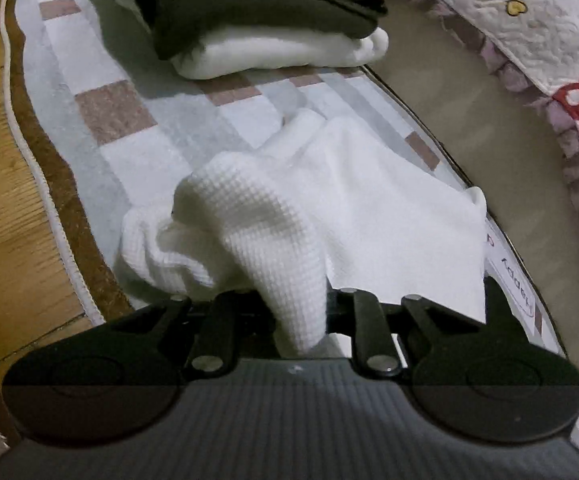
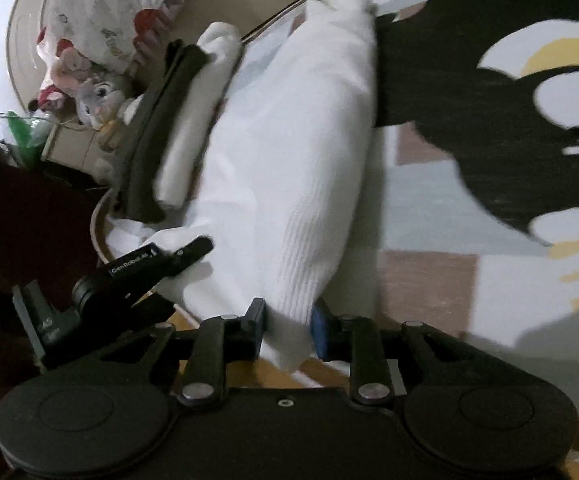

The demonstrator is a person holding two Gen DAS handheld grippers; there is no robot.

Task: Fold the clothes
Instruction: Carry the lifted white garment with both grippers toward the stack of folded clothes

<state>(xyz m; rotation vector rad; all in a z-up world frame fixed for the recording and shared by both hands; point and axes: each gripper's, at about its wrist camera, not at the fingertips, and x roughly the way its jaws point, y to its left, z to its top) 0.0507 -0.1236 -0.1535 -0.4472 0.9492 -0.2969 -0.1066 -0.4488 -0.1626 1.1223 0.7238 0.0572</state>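
A white waffle-knit garment lies partly lifted on a patterned mat. My left gripper is shut on one bunched edge of it, the cloth draping over the jaws. My right gripper is shut on another edge of the same garment, which stretches away from it. The left gripper also shows in the right wrist view, holding the cloth at the left. A folded stack, a dark garment on a white one, sits at the mat's far end.
A quilted bed cover with red patches hangs at the right. Wooden floor lies left of the mat. The mat bears a large black cartoon print. Stuffed toys and clutter sit beyond the stack.
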